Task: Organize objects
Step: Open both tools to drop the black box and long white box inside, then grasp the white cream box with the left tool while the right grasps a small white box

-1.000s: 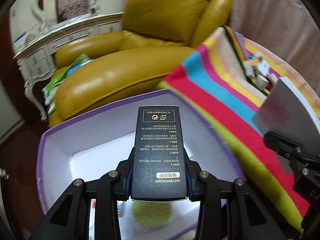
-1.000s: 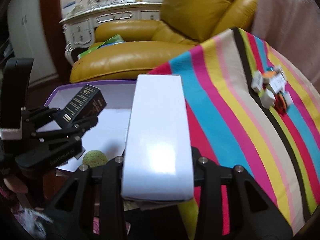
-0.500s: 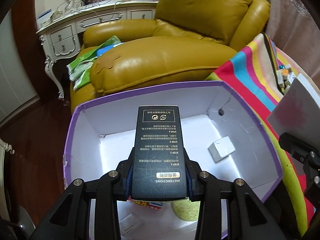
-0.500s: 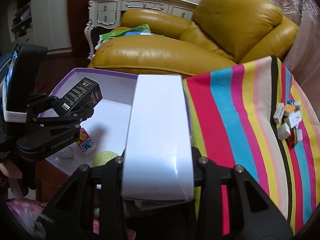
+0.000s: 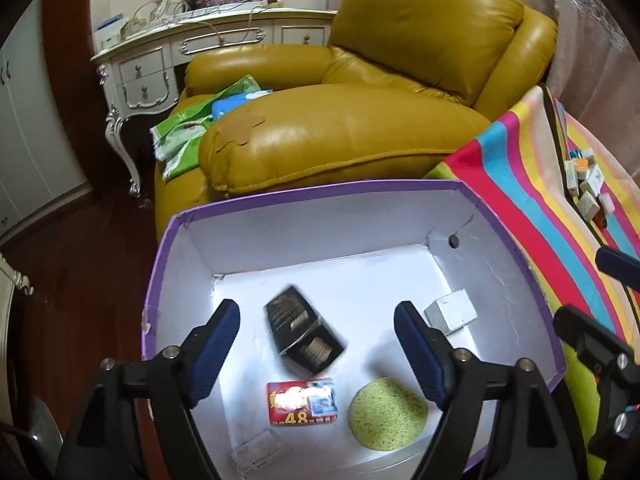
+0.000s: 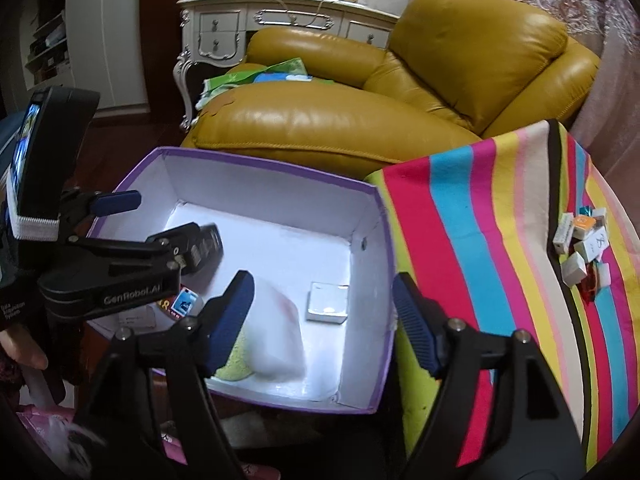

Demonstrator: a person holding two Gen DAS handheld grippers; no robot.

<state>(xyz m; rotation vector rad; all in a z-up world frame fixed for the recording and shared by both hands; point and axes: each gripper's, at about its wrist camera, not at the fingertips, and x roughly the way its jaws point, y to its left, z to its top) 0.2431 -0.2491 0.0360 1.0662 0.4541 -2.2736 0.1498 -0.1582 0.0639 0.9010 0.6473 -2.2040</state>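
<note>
Both tongs opening over purple box (image 5: 516, 256): left tongs (image 5: 316, 340) free of black box (image 5: 304, 332), right tongs (image 6: 322, 308) free of white box (image 6: 276, 336); withdraw straight up, avoid walls.

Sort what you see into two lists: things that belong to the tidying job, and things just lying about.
Part of the job:
- purple-rimmed box
- black carton, blurred, inside the box
- white carton, blurred, inside the box
- small boxes on the striped cloth

Just lying about:
- yellow armchair
- green packets
- white dresser
</note>
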